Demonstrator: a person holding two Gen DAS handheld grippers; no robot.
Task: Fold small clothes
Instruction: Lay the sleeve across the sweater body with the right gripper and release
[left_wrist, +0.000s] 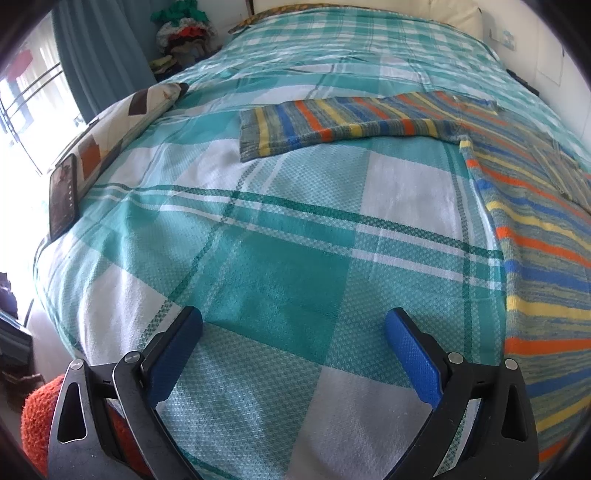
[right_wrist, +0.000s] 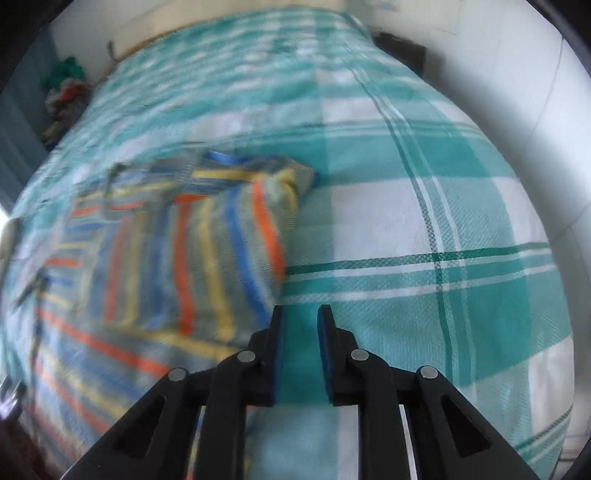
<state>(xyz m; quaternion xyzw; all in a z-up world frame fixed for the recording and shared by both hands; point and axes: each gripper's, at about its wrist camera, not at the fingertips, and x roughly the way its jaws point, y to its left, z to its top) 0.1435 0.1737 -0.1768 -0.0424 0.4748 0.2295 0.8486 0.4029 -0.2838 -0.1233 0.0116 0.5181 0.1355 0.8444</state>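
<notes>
While the left gripper (left_wrist: 293, 332) hangs over the near part of the bed (left_wrist: 258, 240), its blue fingers (left_wrist: 410, 354) stand wide apart with nothing between them, only the teal and white checked bedspread below. In this left wrist view the striped sweater (left_wrist: 535, 229) lies flat on the right side of the bed, one sleeve (left_wrist: 332, 125) stretched out to the left across the middle. A patterned pillow (left_wrist: 110, 133) sits at the left edge with a dark phone (left_wrist: 63, 195) leaning just beside it, and a pile of clothes (left_wrist: 184, 33) shows at the far left corner. Something orange and fuzzy (left_wrist: 37, 417) is at the near left, behind the gripper.

From the right wrist view, which is blurred, the right gripper (right_wrist: 300, 321) points down at the bedspread just right of the sweater's folded-in sleeve edge. Its fingers (right_wrist: 327, 332) are close together but a narrow gap remains, and no cloth is caught between them. The sweater fills the left half, well apart from the wall (right_wrist: 517, 92) on the right.
</notes>
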